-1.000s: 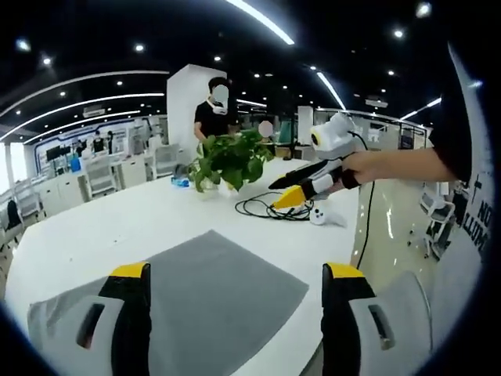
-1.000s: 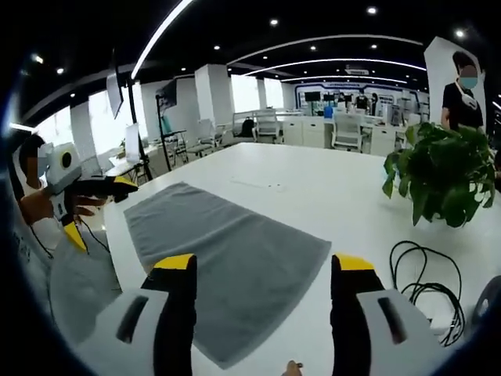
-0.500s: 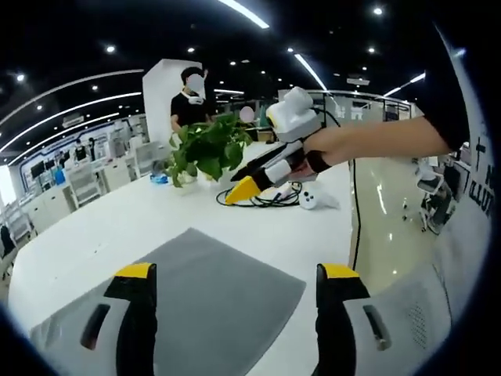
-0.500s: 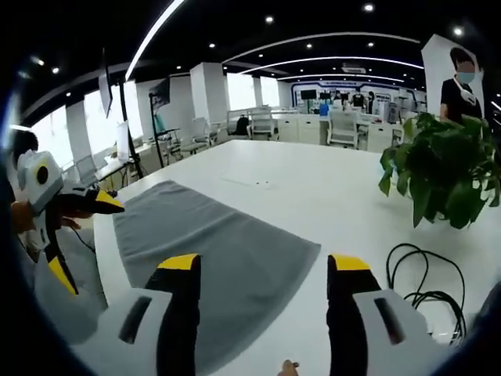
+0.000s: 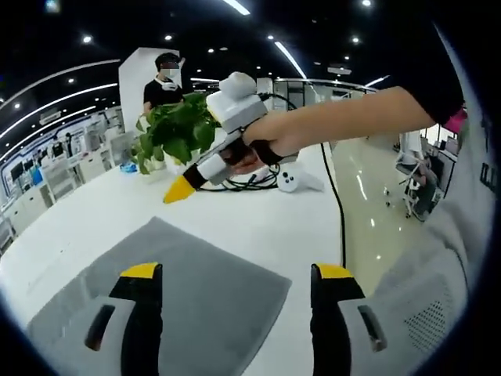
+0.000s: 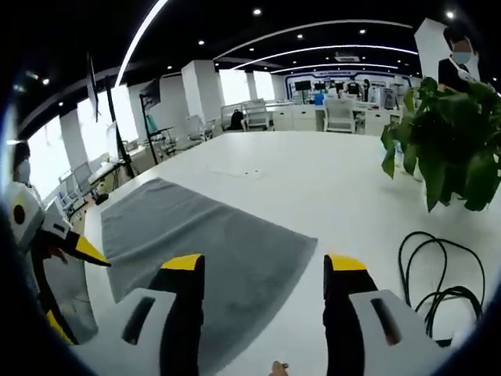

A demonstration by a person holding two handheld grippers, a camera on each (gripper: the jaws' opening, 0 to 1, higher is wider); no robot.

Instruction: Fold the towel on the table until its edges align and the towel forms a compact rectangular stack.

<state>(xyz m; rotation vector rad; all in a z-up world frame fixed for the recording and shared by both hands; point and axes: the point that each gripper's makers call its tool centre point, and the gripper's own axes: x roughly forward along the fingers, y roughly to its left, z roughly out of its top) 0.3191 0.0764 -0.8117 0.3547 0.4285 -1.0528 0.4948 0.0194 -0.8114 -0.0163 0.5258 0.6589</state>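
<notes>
A grey towel [image 5: 196, 278] lies flat and unfolded on the white table [image 5: 258, 219]; the right gripper view shows the towel [image 6: 211, 235] stretching away to the left. My left gripper [image 5: 231, 274] stands open above the towel's near part, nothing between its yellow-tipped fingers. My right gripper [image 6: 262, 266] is open too, hovering over the towel's near corner. In the left gripper view the right gripper [image 5: 188, 184] comes in from the right, held by a hand, above the table beyond the towel. The left gripper [image 6: 74, 251] shows at the left edge of the right gripper view.
A potted green plant [image 5: 176, 129] stands at the table's far side, also seen as the plant [image 6: 446, 149] at the right. A black cable [image 6: 434, 270] coils beside it, with a small white device [image 5: 291, 180] nearby. A person stands behind the plant.
The right gripper has swung leftward and nearer across the left gripper view, toward the towel. Both cameras have shifted a little; the towel lies as before.
</notes>
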